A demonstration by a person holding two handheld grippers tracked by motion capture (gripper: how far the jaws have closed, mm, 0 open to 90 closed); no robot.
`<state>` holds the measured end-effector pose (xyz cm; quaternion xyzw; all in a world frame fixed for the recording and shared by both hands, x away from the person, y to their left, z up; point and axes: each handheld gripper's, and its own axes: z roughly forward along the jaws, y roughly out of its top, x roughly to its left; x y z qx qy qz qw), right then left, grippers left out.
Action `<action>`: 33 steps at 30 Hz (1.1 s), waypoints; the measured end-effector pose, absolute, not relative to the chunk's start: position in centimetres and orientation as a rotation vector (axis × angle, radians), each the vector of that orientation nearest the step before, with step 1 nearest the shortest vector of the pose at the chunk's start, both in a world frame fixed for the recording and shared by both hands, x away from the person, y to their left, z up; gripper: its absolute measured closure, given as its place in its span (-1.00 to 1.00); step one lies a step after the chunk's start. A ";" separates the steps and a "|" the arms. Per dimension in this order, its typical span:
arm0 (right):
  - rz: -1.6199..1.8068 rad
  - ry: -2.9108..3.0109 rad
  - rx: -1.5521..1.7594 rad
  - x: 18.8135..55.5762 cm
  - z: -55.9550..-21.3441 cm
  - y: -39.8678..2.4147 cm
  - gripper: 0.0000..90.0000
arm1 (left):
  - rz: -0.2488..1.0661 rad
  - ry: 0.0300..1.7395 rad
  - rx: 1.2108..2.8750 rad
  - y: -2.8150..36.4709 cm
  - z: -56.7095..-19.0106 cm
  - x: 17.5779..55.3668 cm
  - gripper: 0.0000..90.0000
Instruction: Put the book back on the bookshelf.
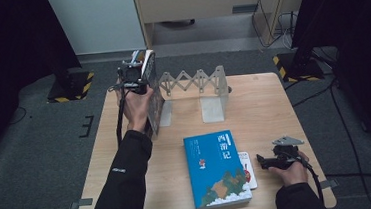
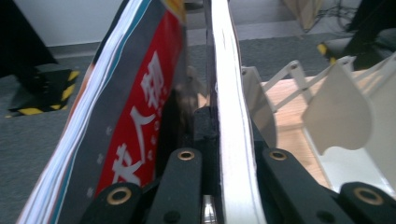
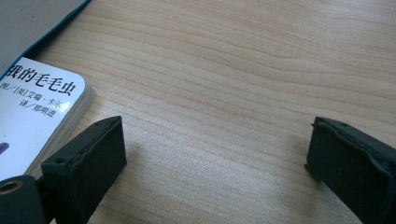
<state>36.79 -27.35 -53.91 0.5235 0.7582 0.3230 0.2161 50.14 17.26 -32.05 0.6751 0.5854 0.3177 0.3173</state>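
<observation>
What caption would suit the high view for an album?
Left tool stands a book by the rack; right tool rests open beside the blue book.

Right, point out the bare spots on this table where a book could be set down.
Bare wood lies right of the white expanding book rack, out to the table edge, and at the near left between the sleeve and the blue book. It is crowded around the left gripper and by the right gripper beside the small white book.
</observation>
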 end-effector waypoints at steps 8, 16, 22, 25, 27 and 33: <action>0.891 2.106 1.451 36.8 -53.9 -27.4 -0.90 | 0.883 1.534 1.750 17.3 -32.6 49.9 0.82; 0.892 2.104 1.452 36.8 -53.9 -27.3 -0.90 | 0.902 1.513 1.747 16.8 -33.5 50.0 0.82; 0.891 2.108 1.453 36.8 -53.9 -27.3 -0.90 | 0.882 1.539 1.756 17.3 -33.5 49.9 0.81; 0.891 2.108 1.452 36.8 -53.9 -27.3 -0.90 | 0.883 1.542 1.750 17.3 -33.6 49.6 0.79; 0.892 2.105 1.456 36.8 -53.9 -27.3 -0.90 | 0.891 1.530 1.737 17.4 -33.6 49.3 0.74; 0.890 2.109 1.451 36.8 -53.9 -27.3 -0.90 | 0.880 1.496 1.697 17.7 -32.7 48.1 0.55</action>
